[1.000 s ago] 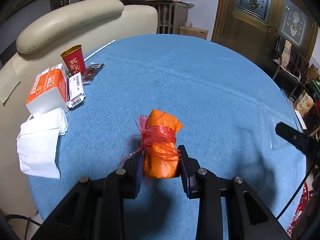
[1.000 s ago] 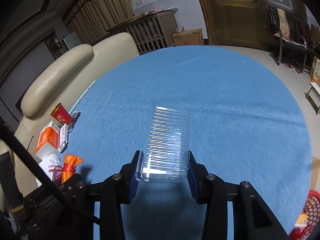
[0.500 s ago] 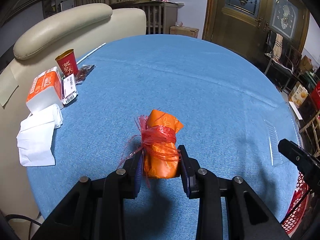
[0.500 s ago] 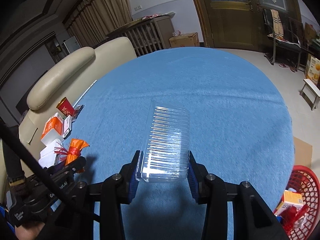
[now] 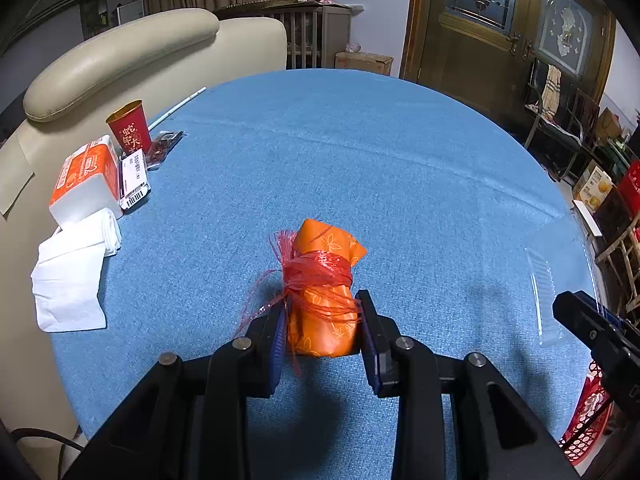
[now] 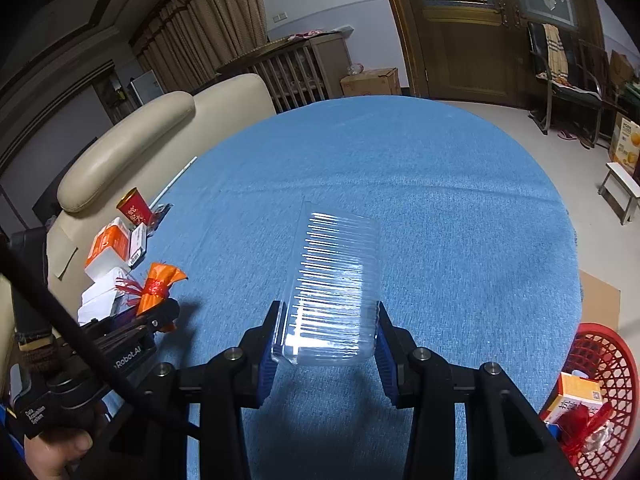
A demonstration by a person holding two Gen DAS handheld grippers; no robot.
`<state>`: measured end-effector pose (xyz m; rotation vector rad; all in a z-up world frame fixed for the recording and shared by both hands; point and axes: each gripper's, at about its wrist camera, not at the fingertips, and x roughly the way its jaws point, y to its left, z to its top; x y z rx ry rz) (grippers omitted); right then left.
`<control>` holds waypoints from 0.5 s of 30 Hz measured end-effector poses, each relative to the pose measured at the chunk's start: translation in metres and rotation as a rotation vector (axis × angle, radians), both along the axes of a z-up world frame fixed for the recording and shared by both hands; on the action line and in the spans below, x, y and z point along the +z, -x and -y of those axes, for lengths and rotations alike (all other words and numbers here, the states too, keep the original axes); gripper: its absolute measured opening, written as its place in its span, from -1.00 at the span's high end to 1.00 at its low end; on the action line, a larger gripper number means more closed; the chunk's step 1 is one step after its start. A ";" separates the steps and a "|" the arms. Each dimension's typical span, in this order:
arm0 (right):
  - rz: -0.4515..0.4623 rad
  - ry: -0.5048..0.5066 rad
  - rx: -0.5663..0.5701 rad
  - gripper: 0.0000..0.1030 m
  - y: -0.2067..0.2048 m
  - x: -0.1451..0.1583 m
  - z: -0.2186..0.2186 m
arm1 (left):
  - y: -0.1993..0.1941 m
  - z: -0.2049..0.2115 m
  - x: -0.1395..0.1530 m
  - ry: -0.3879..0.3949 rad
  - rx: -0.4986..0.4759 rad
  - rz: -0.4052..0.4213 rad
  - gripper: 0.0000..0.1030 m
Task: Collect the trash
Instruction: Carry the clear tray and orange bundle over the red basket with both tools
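My left gripper (image 5: 322,312) is shut on an orange wrapper bundle (image 5: 324,292) tied with red string and holds it above the blue table (image 5: 360,160). The bundle also shows in the right wrist view (image 6: 158,282). My right gripper (image 6: 326,326) is shut on a clear ribbed plastic tray (image 6: 336,280), held above the table. That tray shows faintly at the right edge of the left wrist view (image 5: 560,280). A red mesh basket (image 6: 600,360) with trash in it sits on the floor at the lower right.
At the table's left edge are a red paper cup (image 5: 129,128), an orange tissue pack (image 5: 84,178), white napkins (image 5: 72,272), a barcode label (image 5: 134,180) and a dark wrapper (image 5: 164,148). A cream sofa (image 5: 120,52) backs the table.
Both grippers have risen and pulled back from the table with their loads held. The red basket has come into the right wrist view at the lower right.
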<state>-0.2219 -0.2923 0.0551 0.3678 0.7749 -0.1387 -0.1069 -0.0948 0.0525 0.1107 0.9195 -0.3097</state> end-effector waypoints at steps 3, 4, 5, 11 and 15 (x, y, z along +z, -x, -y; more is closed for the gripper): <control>0.001 0.001 0.000 0.14 0.003 0.000 0.000 | 0.000 -0.001 0.000 0.003 0.000 0.000 0.34; 0.002 0.002 0.000 0.14 0.004 0.001 0.000 | 0.000 -0.002 0.000 0.003 -0.001 0.001 0.34; 0.003 0.003 -0.001 0.14 0.005 0.001 0.000 | 0.000 -0.002 0.000 0.004 -0.001 0.001 0.34; 0.007 0.011 -0.006 0.14 0.011 0.002 0.000 | 0.002 -0.002 0.001 0.006 -0.007 0.005 0.34; 0.010 0.004 -0.023 0.14 0.018 0.001 0.004 | 0.003 0.000 0.002 0.005 -0.017 0.009 0.34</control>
